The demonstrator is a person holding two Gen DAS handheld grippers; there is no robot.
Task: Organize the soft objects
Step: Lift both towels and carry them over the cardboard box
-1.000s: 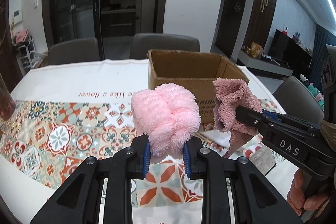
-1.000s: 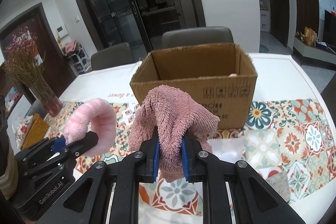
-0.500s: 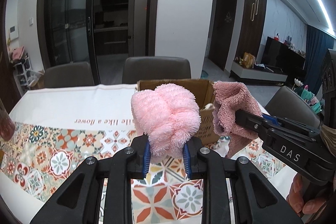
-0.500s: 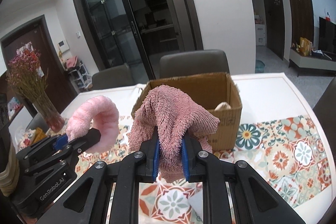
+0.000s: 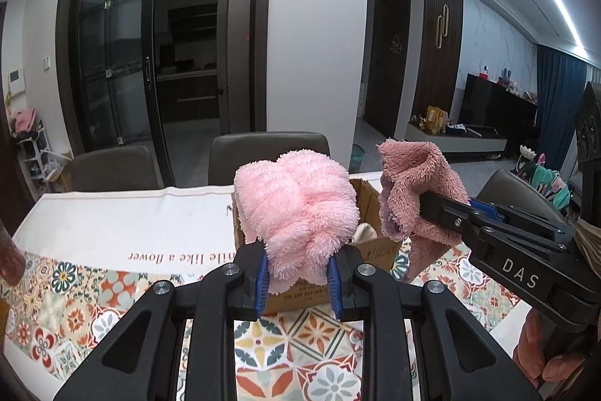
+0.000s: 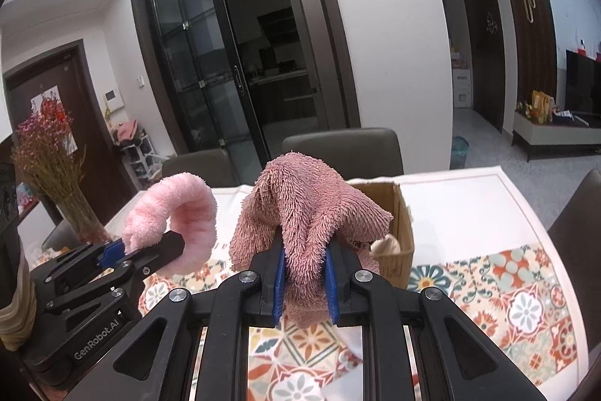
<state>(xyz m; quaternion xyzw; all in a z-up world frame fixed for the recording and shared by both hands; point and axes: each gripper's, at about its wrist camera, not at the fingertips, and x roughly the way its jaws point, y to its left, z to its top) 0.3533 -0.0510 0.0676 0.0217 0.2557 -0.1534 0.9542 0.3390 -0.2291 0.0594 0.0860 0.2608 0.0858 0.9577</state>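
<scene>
Both grippers loaded, both raised above the tablecloth [image 5: 112, 224].

Left gripper [image 5: 298, 275]: jaws nearly closed, blue pads pinching the lower end of a light pink fluffy cloth [image 5: 296, 209]. The cloth bunches up above the pads as a rounded lump. In the right wrist view the same cloth [image 6: 176, 213] reads as a curled loop standing out from the left gripper [image 6: 150, 248].

Right gripper [image 6: 304, 282]: jaws nearly closed on a dusty pink shaggy cloth [image 6: 304, 213], gripped low, with the rest draped over the jaw tips and a short tail hanging below the pads. In the left wrist view this cloth [image 5: 417, 194] sits to the right of the light pink one, close beside it but apart.

Cardboard box [image 6: 398, 213]: open top, on the table beyond both cloths. In the left view its near wall [image 5: 375, 247] shows directly behind and below the light pink cloth. In the right view it lies ahead and slightly right of the shaggy cloth. A pale item [image 6: 387, 245] is visible inside; cannot identify it.

Key relation: the box opening lies forward of and lower than both sets of tips. Neither cloth appears to be over the opening yet. Which hand is nearer cannot be settled; they look about level with each other.

Judgement: next step is likely to carry forward over the rim, then release.
</scene>
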